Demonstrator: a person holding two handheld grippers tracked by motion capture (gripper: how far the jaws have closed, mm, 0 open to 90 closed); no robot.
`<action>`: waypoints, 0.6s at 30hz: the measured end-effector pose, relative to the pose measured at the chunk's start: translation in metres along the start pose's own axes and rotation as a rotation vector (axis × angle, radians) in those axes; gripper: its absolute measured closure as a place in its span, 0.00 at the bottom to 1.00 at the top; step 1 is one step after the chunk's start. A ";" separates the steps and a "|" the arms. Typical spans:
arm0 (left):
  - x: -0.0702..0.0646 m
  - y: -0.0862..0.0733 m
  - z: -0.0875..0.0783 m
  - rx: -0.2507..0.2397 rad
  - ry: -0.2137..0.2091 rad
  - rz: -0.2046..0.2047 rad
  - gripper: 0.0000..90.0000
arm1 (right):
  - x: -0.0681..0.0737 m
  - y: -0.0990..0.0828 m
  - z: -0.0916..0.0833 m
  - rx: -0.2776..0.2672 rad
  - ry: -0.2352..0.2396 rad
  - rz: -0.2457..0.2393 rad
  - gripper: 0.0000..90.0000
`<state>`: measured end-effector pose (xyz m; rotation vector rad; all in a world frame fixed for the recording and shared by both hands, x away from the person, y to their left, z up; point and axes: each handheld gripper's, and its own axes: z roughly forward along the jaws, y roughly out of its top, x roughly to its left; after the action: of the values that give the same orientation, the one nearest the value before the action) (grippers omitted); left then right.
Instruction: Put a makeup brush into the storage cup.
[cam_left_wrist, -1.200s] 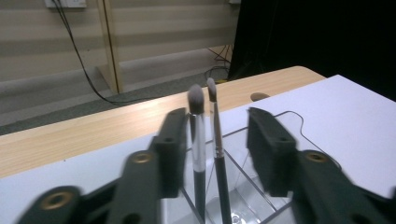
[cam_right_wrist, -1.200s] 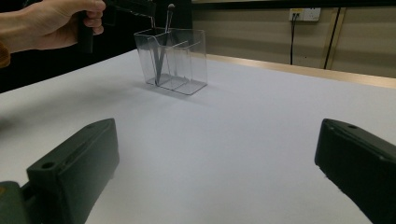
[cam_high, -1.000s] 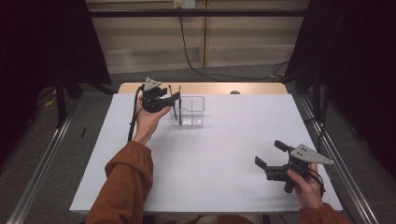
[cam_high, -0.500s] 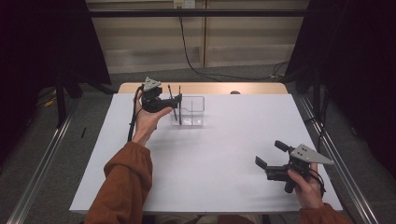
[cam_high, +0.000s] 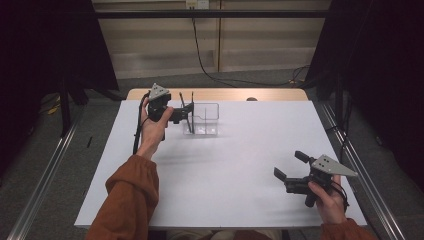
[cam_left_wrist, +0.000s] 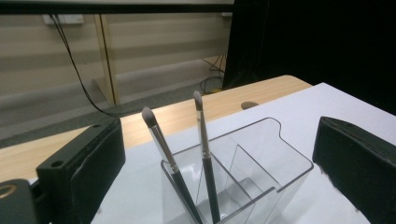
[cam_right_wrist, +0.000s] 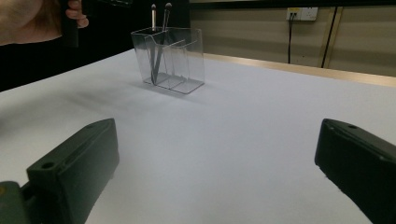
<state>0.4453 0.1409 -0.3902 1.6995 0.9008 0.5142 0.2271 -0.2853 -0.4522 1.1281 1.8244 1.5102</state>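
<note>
I'm holding my left gripper (cam_high: 186, 111) released, jaws just opened, straddling two upright makeup brushes (cam_left_wrist: 205, 154) in the clear organizer (cam_left_wrist: 261, 172); right gripper (cam_high: 287, 167) idling open, well apart.

My sleeves (cam_high: 131, 192) are a rusty orange, loose and creased at the cuffs. The left gripper (cam_high: 183, 113) I carry is matte black, topped with a grey three-cornered plate (cam_high: 158, 91) dotted with small screws, a black cable (cam_high: 137, 127) trailing from it. The right gripper (cam_high: 289, 166) matches it (same grey plate (cam_high: 331, 165), same blocky black jaws with a round hole near each tip).
</note>
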 end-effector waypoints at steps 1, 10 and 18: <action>0.000 0.000 -0.002 -0.005 -0.004 0.004 0.03 | 0.000 0.000 0.000 0.001 -0.001 0.000 0.00; -0.008 0.002 -0.013 -0.042 0.001 0.035 0.03 | 0.001 0.000 -0.001 -0.004 -0.007 -0.001 0.00; -0.012 0.002 -0.030 -0.049 -0.012 0.049 0.02 | 0.001 0.001 -0.003 -0.008 -0.010 -0.007 0.00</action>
<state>0.4164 0.1499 -0.3776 1.6815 0.8335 0.5539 0.2250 -0.2860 -0.4502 1.1224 1.8125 1.5044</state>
